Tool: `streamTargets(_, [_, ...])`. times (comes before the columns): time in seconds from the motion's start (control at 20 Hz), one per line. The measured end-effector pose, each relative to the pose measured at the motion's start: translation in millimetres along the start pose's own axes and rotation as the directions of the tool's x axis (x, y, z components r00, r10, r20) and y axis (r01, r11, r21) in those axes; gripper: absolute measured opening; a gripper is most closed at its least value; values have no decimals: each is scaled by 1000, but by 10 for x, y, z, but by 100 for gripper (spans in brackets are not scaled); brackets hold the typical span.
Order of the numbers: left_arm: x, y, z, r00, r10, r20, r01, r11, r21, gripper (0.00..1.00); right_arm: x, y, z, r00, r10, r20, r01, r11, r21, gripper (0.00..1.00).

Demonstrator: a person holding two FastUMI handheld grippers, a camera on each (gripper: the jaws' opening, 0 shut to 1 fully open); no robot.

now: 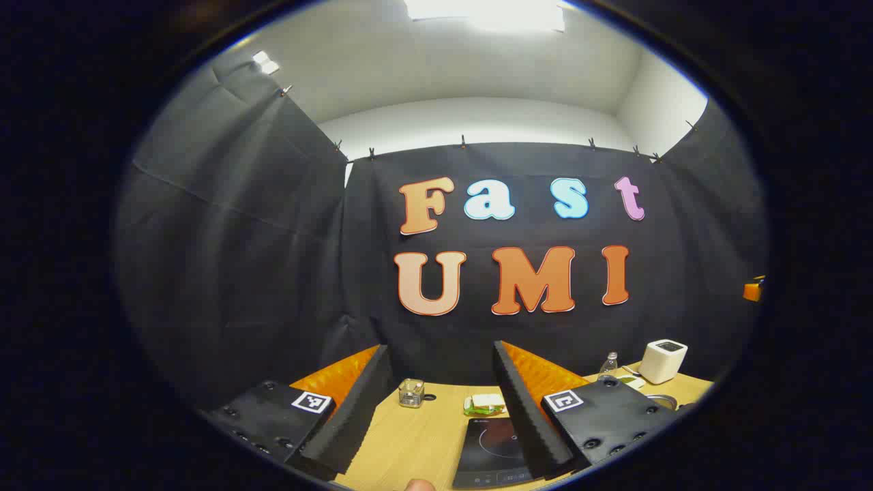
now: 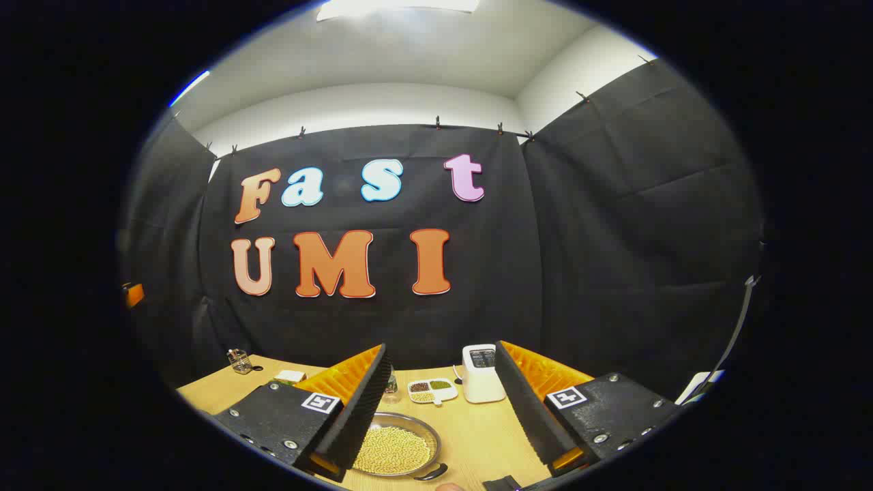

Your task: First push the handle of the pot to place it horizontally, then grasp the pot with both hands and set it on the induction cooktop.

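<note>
In the left gripper view, the left gripper [image 1: 436, 436] is held above the wooden table [image 1: 409, 443] with its jaws spread wide and nothing between them. The black induction cooktop [image 1: 494, 450] lies flat on the table at about 5 o'clock from the gap between the fingers, its right edge hidden behind the right finger. Farther off, a small glass jar [image 1: 411, 393] is seen at 11 o'clock of the cooktop, and a folded sponge or cloth [image 1: 485, 404] lies just beyond the cooktop's far edge. At 2 o'clock, a white boxy appliance [image 1: 662, 361] and a clear bottle [image 1: 608, 365] stand near the table's far edge. A metal rim [image 1: 660, 401], possibly the pot's, is glimpsed past the right finger.

In the right gripper view, the right gripper [image 2: 440, 436] is likewise held wide apart and empty. The pot [image 2: 394, 450], a shallow metal pan filled with pale beans, sits on the table at 7 o'clock of the gap, partly covered by the left finger. Its dark handle [image 2: 433, 472] is at the pan's 5 o'clock, pointing toward the camera. Beyond the pot, a divided dish of grains [image 2: 432, 391] and a white appliance [image 2: 481, 373] are seen at 12 o'clock.
</note>
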State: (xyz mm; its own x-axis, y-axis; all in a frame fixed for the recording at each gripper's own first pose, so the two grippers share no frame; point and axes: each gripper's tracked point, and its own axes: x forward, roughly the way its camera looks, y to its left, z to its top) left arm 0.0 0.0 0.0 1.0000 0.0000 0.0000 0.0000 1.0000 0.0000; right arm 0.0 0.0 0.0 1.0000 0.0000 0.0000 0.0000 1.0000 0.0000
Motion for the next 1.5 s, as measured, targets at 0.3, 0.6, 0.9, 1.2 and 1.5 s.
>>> streamTargets(0.3, [10,-129,111,998,-42,36,43,999,-10,99,40,28,102,1000,-11,13,12,1000,-24,95])
streamTargets(0.6, [47,-91,85,999,-40,22,40,999,-21,99,65,30,129,1000,-20,12,20,999,-30,95])
streamTargets(0.9, [40,-22,116,999,-21,42,22,1000,-22,99,83,91,112,1000,-2,3,2,1000,-16,94])
streamTargets(1.2, [38,-5,90,999,-19,33,20,1000,-22,99,99,154,40,999,29,-19,-29,1000,1,84])
streamTargets(1.5, [51,4,42,1000,-17,23,17,999,-29,98,137,227,-92,996,70,-51,-68,997,34,61])
